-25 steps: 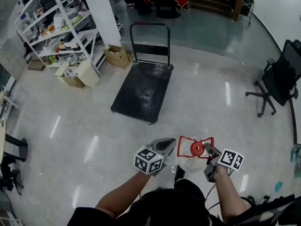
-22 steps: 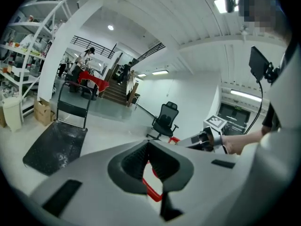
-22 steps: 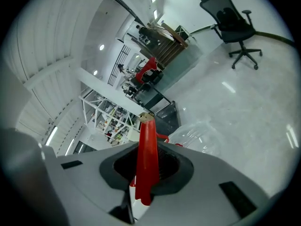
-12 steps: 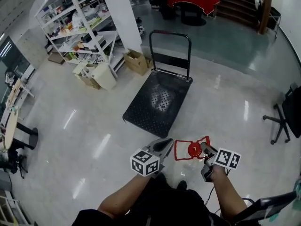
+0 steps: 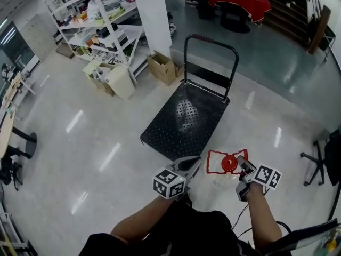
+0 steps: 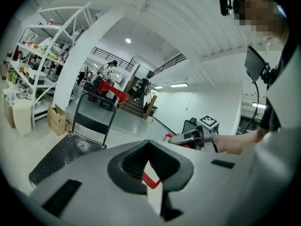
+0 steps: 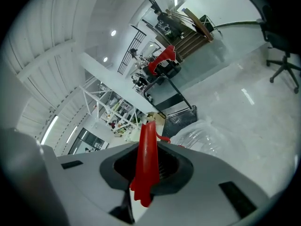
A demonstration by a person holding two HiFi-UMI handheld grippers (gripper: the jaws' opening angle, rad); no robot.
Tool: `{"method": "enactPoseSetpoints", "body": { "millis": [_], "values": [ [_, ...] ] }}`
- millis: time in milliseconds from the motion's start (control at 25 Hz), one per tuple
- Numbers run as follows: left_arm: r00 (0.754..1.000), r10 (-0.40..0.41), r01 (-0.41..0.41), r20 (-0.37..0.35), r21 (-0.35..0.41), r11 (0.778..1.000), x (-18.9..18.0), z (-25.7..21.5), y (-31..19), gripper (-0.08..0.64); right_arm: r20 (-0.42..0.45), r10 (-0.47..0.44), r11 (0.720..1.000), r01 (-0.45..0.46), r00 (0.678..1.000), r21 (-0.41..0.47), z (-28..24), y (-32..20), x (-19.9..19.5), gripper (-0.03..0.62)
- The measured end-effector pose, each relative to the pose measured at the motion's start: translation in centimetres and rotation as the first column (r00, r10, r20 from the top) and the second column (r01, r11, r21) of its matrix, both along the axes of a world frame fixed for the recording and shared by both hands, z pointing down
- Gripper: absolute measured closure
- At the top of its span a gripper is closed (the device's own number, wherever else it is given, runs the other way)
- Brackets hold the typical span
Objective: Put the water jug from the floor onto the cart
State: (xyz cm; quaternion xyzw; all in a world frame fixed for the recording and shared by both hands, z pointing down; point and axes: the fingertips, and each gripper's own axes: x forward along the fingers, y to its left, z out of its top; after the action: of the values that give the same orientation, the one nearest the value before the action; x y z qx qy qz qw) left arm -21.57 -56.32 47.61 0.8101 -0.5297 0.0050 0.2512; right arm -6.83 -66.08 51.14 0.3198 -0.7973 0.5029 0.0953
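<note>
Currently the water jug [image 5: 226, 177] hangs upright between the two grippers. Its long axis is vertical and its red cap [image 5: 229, 162] points straight up at the head camera. The clear body sits below the cap, over the glossy floor [image 5: 80, 159], just short of the near edge of the cart [image 5: 181, 121]. The jug is not on the deck. The cart's long axis runs away from the person, with the push bar [image 5: 210, 49] at the far end.

The left gripper [image 5: 195, 162] comes in from the left side of the jug. Its jaws are pinched together on the red handle [image 5: 214, 161], and a red strip shows between them in the left gripper view [image 6: 151, 179]. The right gripper [image 5: 242, 162] comes in from the right, its jaws clamped on the same handle. There the red strip stands up between them [image 7: 146, 159], with the clear jug body just past them [image 7: 207, 135].

Both tools point forward and slightly down, tips angled inward toward the cap. The left forearm [image 5: 138, 223] and right forearm [image 5: 264, 217] reach out from the bottom of the head view, and the marker cubes face up.
</note>
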Motion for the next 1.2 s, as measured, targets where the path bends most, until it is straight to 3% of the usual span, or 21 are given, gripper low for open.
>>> {"method": "enactPoseSetpoints", "body": {
  "millis": [160,440,600,760,1040,1200],
  "values": [
    [0.999,-0.017,0.017,0.037,0.009,1.000,-5.8,-0.4,-3.2,0.571,-0.004,-0.017,1.000,0.017,1.000,0.015,-0.8,-4.9,-6.3,0.535],
    [0.985,-0.169,0.170,0.032,-0.033,0.985,-14.1,0.9,-7.3,0.571,0.018,-0.150,0.989,0.150,0.989,-0.009,-0.1,-10.2,-16.7,0.535],
    [0.962,-0.268,0.270,0.045,-0.052,0.961,-19.5,1.8,-10.7,0.571,0.043,-0.254,0.966,0.255,0.966,-0.031,0.8,-13.8,-24.1,0.537],
    [0.918,-0.394,0.397,0.053,-0.078,0.915,-24.7,2.2,-13.2,0.571,0.059,-0.384,0.921,0.387,0.922,-0.055,1.3,-16.6,-31.2,0.536],
    [0.835,-0.543,0.550,0.089,-0.084,0.831,-31.1,3.4,-15.0,0.571,0.051,-0.590,0.805,0.592,0.806,-0.039,2.9,-18.2,-40.9,0.537],
    [0.817,-0.572,0.576,0.067,-0.119,0.809,-34.1,5.5,-14.7,0.571,0.026,-0.637,0.769,0.638,0.770,-0.050,5.2,-18.1,-45.3,0.537]
  ]
}}
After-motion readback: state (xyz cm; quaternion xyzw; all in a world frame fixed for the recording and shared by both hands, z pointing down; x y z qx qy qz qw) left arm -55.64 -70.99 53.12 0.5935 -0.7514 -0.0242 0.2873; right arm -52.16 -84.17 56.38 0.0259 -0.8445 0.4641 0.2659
